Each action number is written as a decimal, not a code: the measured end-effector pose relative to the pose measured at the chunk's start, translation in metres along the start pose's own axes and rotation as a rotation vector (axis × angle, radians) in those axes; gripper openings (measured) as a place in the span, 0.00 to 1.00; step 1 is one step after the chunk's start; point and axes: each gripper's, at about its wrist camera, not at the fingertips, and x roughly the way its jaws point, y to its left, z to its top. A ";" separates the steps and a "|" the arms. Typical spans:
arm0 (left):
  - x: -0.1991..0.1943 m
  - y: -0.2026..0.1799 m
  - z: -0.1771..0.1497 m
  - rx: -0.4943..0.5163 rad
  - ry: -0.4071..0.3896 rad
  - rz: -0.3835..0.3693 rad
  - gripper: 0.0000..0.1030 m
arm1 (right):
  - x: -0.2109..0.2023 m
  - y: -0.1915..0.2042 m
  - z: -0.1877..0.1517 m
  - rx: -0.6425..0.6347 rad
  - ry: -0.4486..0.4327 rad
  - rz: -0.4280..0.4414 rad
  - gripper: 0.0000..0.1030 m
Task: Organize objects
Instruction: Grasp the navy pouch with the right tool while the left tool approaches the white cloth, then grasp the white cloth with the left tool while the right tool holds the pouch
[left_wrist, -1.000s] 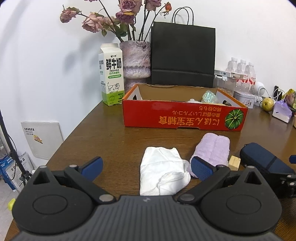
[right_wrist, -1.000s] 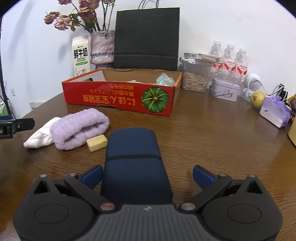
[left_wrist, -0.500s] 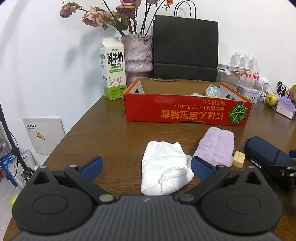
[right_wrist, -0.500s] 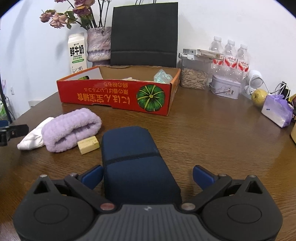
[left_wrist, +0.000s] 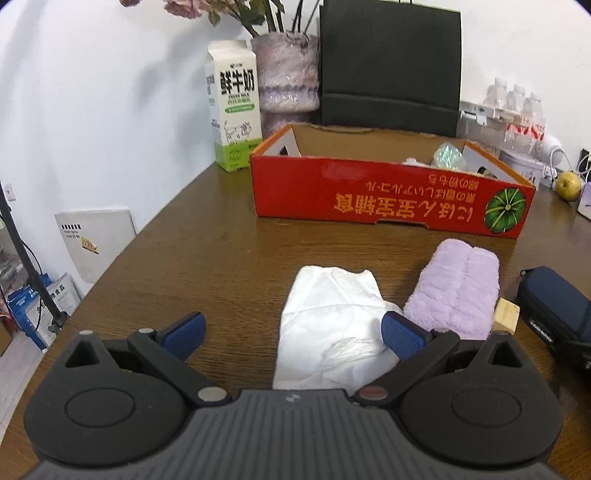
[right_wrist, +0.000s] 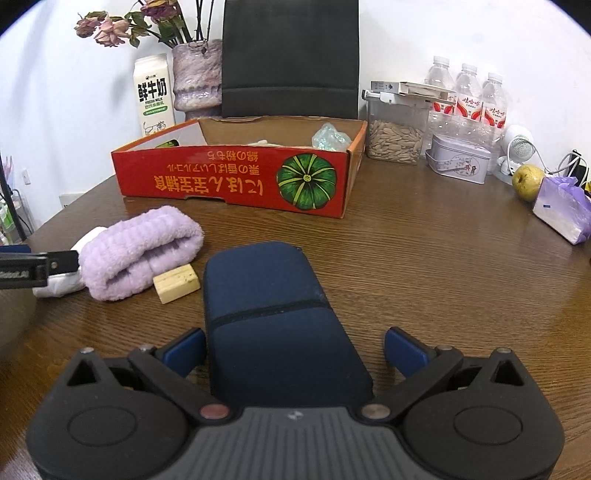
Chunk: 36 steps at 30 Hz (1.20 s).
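A crumpled white cloth (left_wrist: 325, 325) lies on the brown table just ahead of my left gripper (left_wrist: 293, 334). That gripper is open, and its right fingertip overlaps the cloth's right edge. Right of the cloth are a rolled purple towel (left_wrist: 458, 291), a small wooden block (left_wrist: 506, 315) and a navy zip case (left_wrist: 554, 310). In the right wrist view the navy case (right_wrist: 273, 306) lies lengthwise between the fingers of my open right gripper (right_wrist: 295, 350), close to the left pad. The towel (right_wrist: 140, 254) and block (right_wrist: 176, 282) sit to its left. A red cardboard box (right_wrist: 236, 182) stands behind them.
A milk carton (left_wrist: 232, 107), a vase of flowers (left_wrist: 288, 74) and a black paper bag (left_wrist: 389, 66) stand behind the box. At the right are a seed jar (right_wrist: 395, 133), water bottles (right_wrist: 467, 96), a tin (right_wrist: 458, 158), a pear (right_wrist: 526, 181) and a purple packet (right_wrist: 563, 210). The table edge drops off at the left.
My left gripper has moved forward toward the white cloth and the box. My right gripper has crept forward along the navy case. Both stayed open.
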 end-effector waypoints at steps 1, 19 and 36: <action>0.002 -0.001 0.000 0.002 0.010 -0.005 1.00 | 0.000 0.000 0.000 0.000 0.000 -0.001 1.00; -0.039 0.033 -0.024 0.051 0.055 -0.070 0.70 | 0.000 0.000 0.001 0.000 0.000 -0.001 1.00; -0.025 0.008 -0.012 0.026 0.126 -0.001 1.00 | 0.000 0.001 0.001 0.000 0.000 0.000 1.00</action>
